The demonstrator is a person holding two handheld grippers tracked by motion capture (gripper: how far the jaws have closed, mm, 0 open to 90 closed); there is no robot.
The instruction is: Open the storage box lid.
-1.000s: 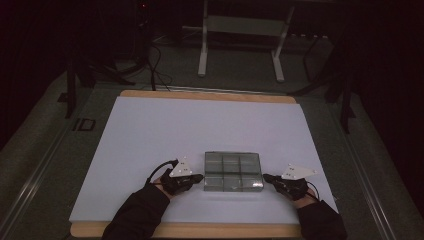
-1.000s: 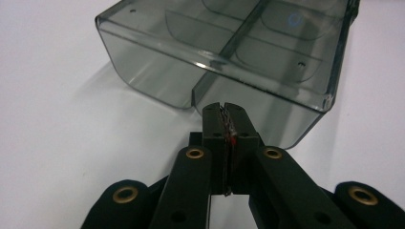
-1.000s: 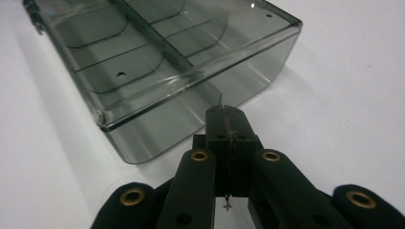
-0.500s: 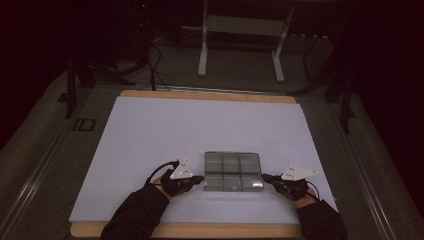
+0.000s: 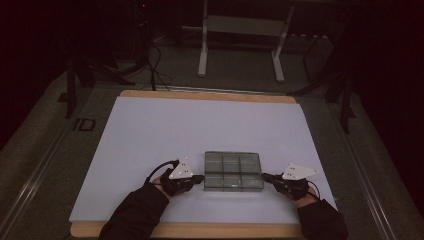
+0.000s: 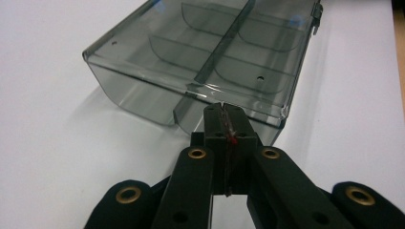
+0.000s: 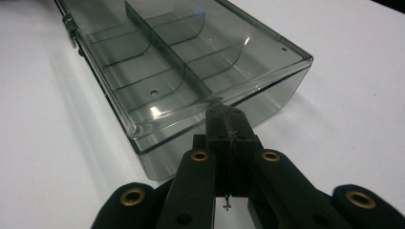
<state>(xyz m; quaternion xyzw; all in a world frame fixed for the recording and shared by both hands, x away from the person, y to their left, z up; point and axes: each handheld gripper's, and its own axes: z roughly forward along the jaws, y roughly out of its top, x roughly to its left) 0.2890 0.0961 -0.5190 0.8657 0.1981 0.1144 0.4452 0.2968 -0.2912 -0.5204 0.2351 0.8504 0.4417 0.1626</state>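
A clear smoky-grey compartment box (image 5: 233,171) lies lid-closed near the front of the white desk (image 5: 150,135). The left claw (image 5: 200,177) and right claw (image 5: 266,176), each with jaws pressed together, meet its opposite short ends.

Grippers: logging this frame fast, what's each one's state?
Left gripper: shut, tip against the box, holding nothing.
Right gripper: shut, tip against the box, holding nothing.

Smoky clear plastic compartment box (image 5: 233,171), lid closed (dividers visible inside), lying flat near the table's front edge
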